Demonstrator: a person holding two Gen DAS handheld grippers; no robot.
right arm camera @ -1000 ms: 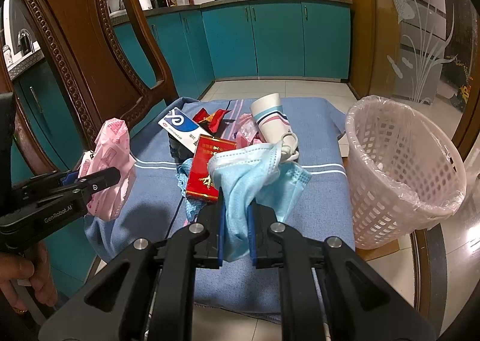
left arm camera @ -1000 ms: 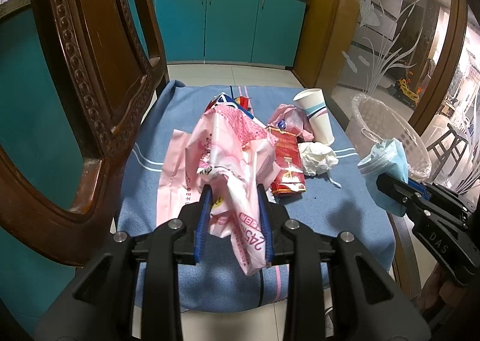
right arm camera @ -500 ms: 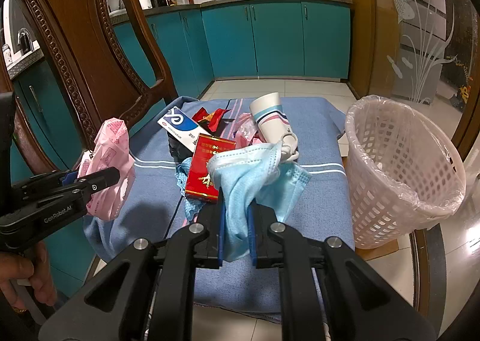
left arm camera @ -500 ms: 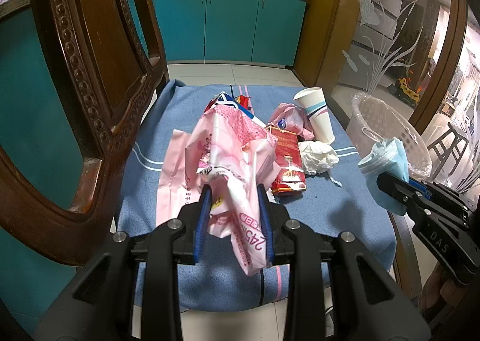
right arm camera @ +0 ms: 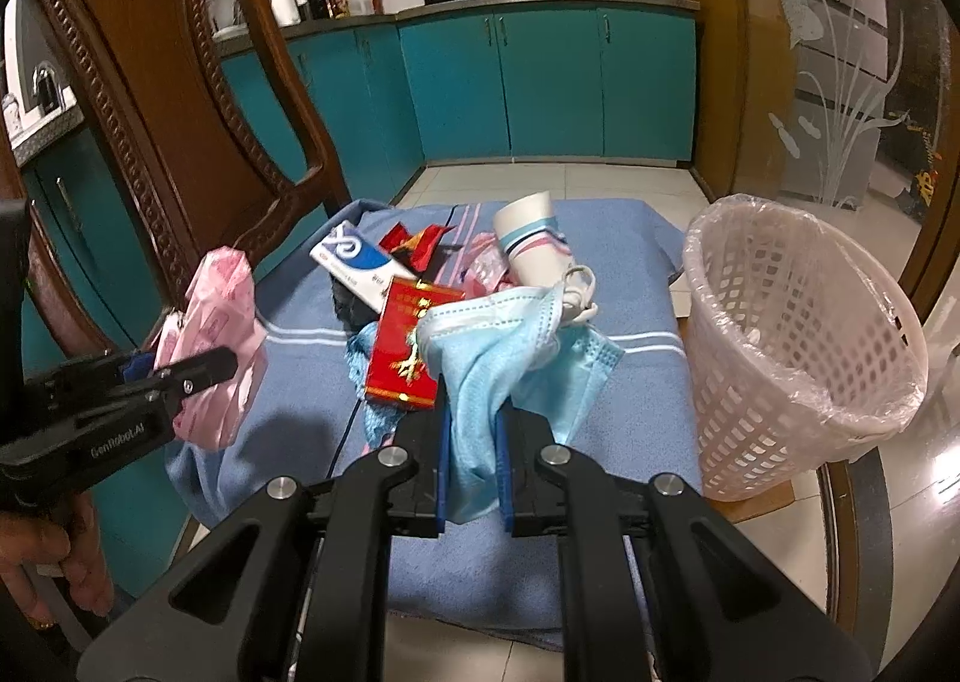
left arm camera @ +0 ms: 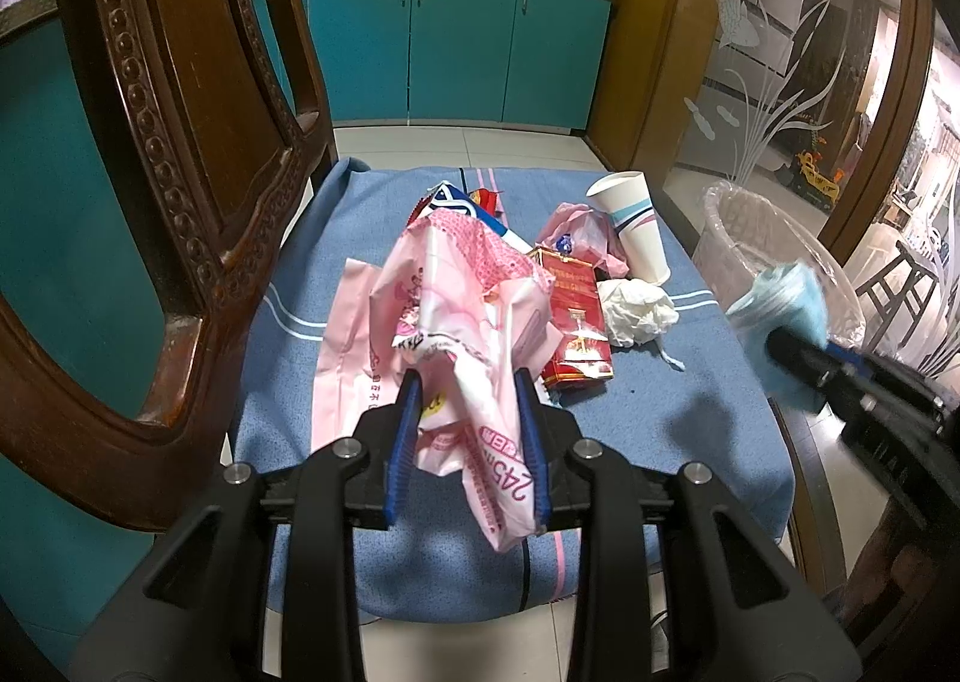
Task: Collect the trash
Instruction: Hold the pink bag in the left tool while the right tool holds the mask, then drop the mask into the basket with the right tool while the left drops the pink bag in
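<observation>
My left gripper [left arm camera: 468, 382] is shut on a crumpled pink plastic bag [left arm camera: 456, 298] and holds it above the blue cloth [left arm camera: 660, 430]; it also shows in the right wrist view [right arm camera: 210, 364]. My right gripper [right arm camera: 471, 382] is shut on a light blue face mask [right arm camera: 498, 346], lifted near the white plastic basket [right arm camera: 798, 334] lined with a clear bag. In the left wrist view the mask [left arm camera: 786, 304] is blurred in front of the basket [left arm camera: 774, 238]. On the cloth lie a red packet [left arm camera: 576, 316], a paper cup [left arm camera: 633, 226], a white tissue [left arm camera: 636, 304] and a blue-white box [right arm camera: 354, 262].
A carved wooden chair back [left arm camera: 180, 142] stands at the left of the cloth. Teal kitchen cabinets [right arm camera: 540, 88] stand behind. A glass partition [left arm camera: 774, 52] is at the right. More wrappers [right arm camera: 420, 241] lie at the far side of the cloth.
My right gripper has moved with the mask, rising a little towards the basket; it looks blurred in the left wrist view. The left gripper and pink bag have hardly moved.
</observation>
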